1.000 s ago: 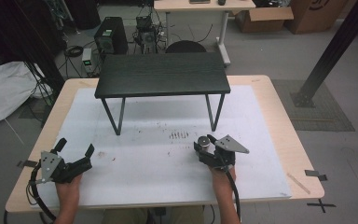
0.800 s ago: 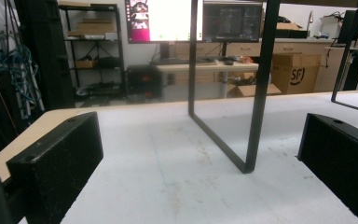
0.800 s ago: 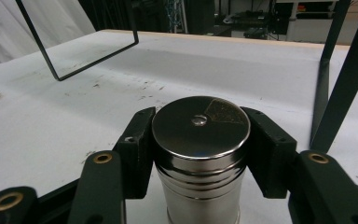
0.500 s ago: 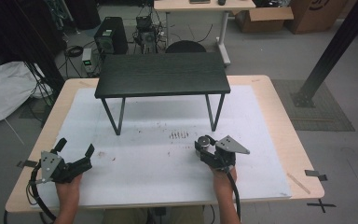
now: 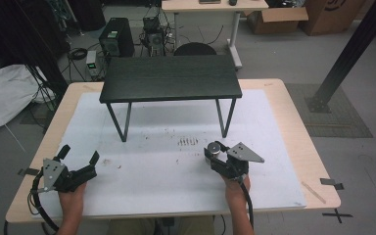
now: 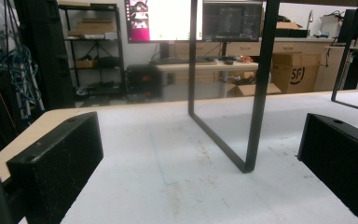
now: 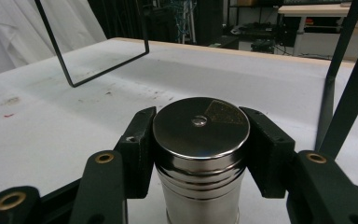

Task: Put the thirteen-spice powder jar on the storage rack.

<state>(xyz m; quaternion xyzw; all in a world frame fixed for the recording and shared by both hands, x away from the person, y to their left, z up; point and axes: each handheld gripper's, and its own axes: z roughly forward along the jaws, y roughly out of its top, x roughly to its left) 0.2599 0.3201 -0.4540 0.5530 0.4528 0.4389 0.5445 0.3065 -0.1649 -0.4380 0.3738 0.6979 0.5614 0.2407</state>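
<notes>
Steel canister (image 7: 200, 158), standing on the white-covered desk (image 5: 152, 186) near its right front, is now clamped as our right hand-held gripper (image 7: 200, 140) has just closed on it, ready for lifting, while our left hand-held gripper (image 5: 78, 157) waits wide.

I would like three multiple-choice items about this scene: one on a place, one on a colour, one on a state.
1. Where does the metal cylinder stand?
A. on top of the black stand
B. on the white mat, in front of the stand
C. on the floor

2. What colour is the top of the small stand?
A. black
B. white
C. red

3. How is the right gripper?
A. open and empty
B. lying on the floor
C. shut on the cylinder

Answers: 1 B, the high view shows it on the white mat near the stand's right legs. 2 A, its board is black. 3 C, both pads press the cylinder's sides in the right gripper view.
</notes>
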